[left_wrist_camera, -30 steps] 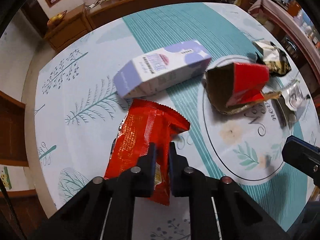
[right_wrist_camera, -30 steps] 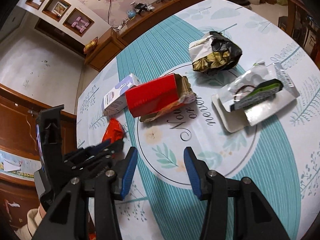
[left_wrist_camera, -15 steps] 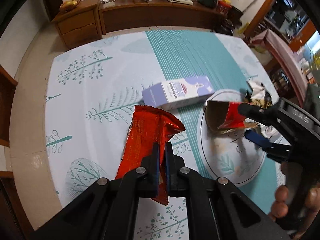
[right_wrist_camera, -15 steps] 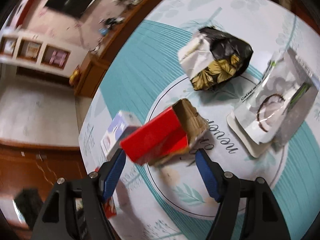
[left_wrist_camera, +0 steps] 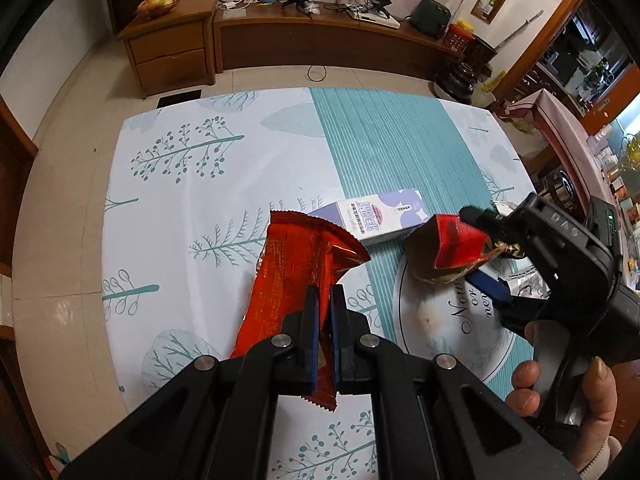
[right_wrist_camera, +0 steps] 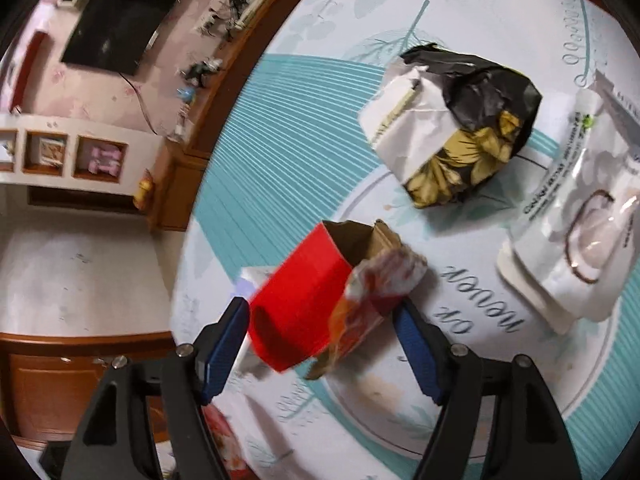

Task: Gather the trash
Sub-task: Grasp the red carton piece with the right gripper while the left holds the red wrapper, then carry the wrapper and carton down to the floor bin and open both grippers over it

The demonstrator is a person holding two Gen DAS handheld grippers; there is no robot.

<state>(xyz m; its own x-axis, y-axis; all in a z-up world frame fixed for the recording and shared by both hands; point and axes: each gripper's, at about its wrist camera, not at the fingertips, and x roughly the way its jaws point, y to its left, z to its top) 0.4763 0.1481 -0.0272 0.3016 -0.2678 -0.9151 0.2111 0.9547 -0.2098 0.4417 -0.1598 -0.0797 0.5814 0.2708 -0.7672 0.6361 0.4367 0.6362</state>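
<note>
my left gripper (left_wrist_camera: 325, 334) is clamped tight on the red snack wrapper (left_wrist_camera: 296, 276), and over the last second it has lifted clear of the table (left_wrist_camera: 168, 208); the wrapper now hangs from my pads with its torn top edge fanning out ahead of my fingertips. that piece is collected for the moment.

my right gripper (right_wrist_camera: 320, 344) has just been spreading its jaws, and they now stand wide on either side of the red carton (right_wrist_camera: 304, 304). a second ago that carton lay well ahead of my right fingers; now it sits between them, its open cardboard mouth pointing away from me and a crumpled foil wrapper (right_wrist_camera: 372, 292) against my right-hand pad side. the blue pads do not seem to press on it yet, so i judge it is not gripped.

beyond the carton's far side lies the lilac milk box (left_wrist_camera: 384, 216), just behind it. farther ahead of my right fingers are the black and gold crumpled bag (right_wrist_camera: 460, 128) and the white pouch (right_wrist_camera: 580, 216), both untouched.

closing on the carton looks like the next step.
</note>
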